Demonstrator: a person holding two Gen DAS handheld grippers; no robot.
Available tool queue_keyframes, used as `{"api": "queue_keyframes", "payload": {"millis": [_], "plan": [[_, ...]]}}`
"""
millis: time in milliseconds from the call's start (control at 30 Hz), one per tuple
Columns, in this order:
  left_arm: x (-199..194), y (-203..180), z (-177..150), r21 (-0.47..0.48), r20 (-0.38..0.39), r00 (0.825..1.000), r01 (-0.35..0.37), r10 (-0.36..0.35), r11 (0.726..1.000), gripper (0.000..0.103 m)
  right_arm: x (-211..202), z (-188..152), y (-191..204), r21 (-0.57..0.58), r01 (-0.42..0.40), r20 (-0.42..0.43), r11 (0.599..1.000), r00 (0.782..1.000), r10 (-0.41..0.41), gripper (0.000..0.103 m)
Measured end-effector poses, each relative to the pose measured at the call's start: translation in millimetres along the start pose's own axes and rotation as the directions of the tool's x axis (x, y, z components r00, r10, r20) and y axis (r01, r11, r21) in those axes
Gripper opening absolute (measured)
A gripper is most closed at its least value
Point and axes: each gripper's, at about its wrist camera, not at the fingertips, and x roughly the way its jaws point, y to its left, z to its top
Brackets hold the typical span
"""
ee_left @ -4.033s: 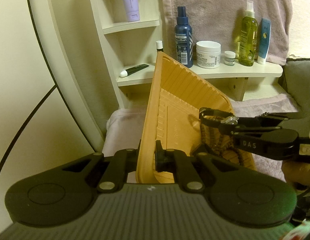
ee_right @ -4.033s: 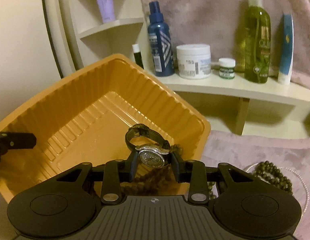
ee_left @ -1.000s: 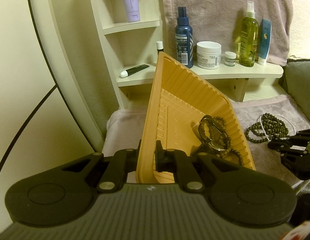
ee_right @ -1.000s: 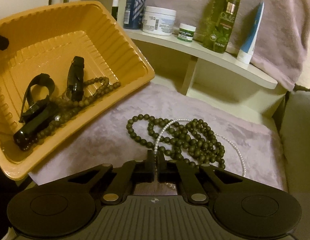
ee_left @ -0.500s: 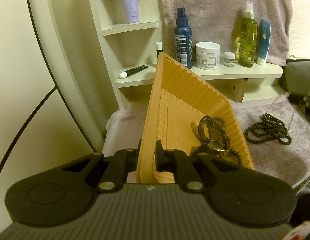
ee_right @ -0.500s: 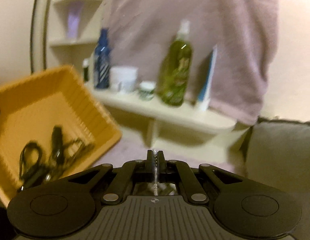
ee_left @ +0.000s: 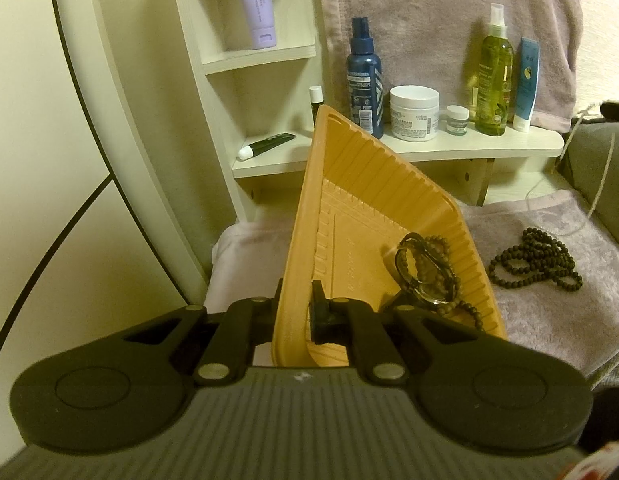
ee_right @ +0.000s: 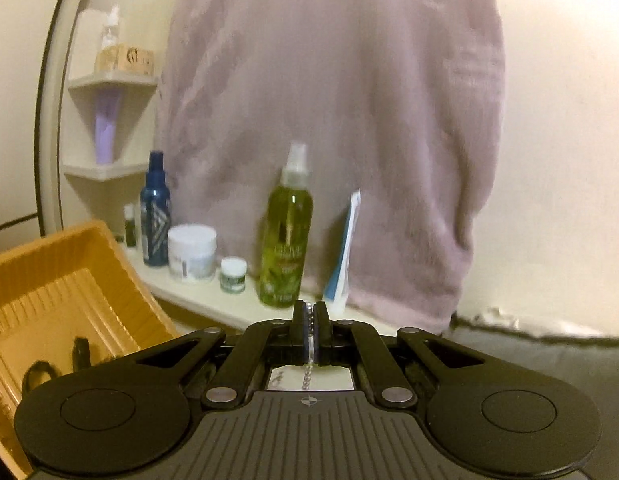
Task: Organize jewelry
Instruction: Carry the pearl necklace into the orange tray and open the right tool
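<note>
Left claw (ee_left: 295, 308) is clenched on the near rim of the orange tray (ee_left: 349, 184); one finger sits outside the wall, the other inside. The tray is tilted, its far corner raised toward the shelf (ee_left: 469, 146). In the tray's low corner lie a black-strapped watch (ee_left: 425, 280) and a string of brown beads (ee_left: 449, 300), tangled together.

Right claw (ee_right: 309, 320) is clenched on a pearl strand (ee_right: 308, 322) — small pale beads run up between the two fingers and down behind them. It points level at the shelf and the hanging mauve towel (ee_right: 329, 100). In the left wrist view the same strand (ee_left: 589, 208) hangs as a thin pale line at far right, its lower loop touching the mauve cloth (ee_left: 549, 312).

A dark bead necklace (ee_left: 537, 260) lies heaped on that cloth, just beside the tray and apart from it.

Legible writing: the green spray bottle (ee_right: 287, 248) reads "OLIVE"; the white jar (ee_left: 414, 114) shows "CREAM" in small print — the rest is too small to read. The blue spray bottle (ee_left: 365, 80) carries a barcode; its text is unreadable. Also on the shelf: a small jar (ee_left: 457, 120) and a blue-and-white tube (ee_left: 527, 84). A lilac tube (ee_left: 261, 4) stands on the shelf above.
</note>
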Motion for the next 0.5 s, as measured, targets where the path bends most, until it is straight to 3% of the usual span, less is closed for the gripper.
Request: {"api": "queue_keyframes", "payload": {"millis": [267,500], "plan": [[0,0,0,0.000,0.000,1.000,0.000,0.000,1.000,0.008,-8,27,9,-0.008,-0.061,0.043,0.998,0.997,0.061,0.002],[-1,0,1,-0.004,0.000,1.000,0.001,-0.001,1.000,0.008,-12,50,39,0.011,-0.179,0.081,0.984,0.981,0.177,0.002]]}}
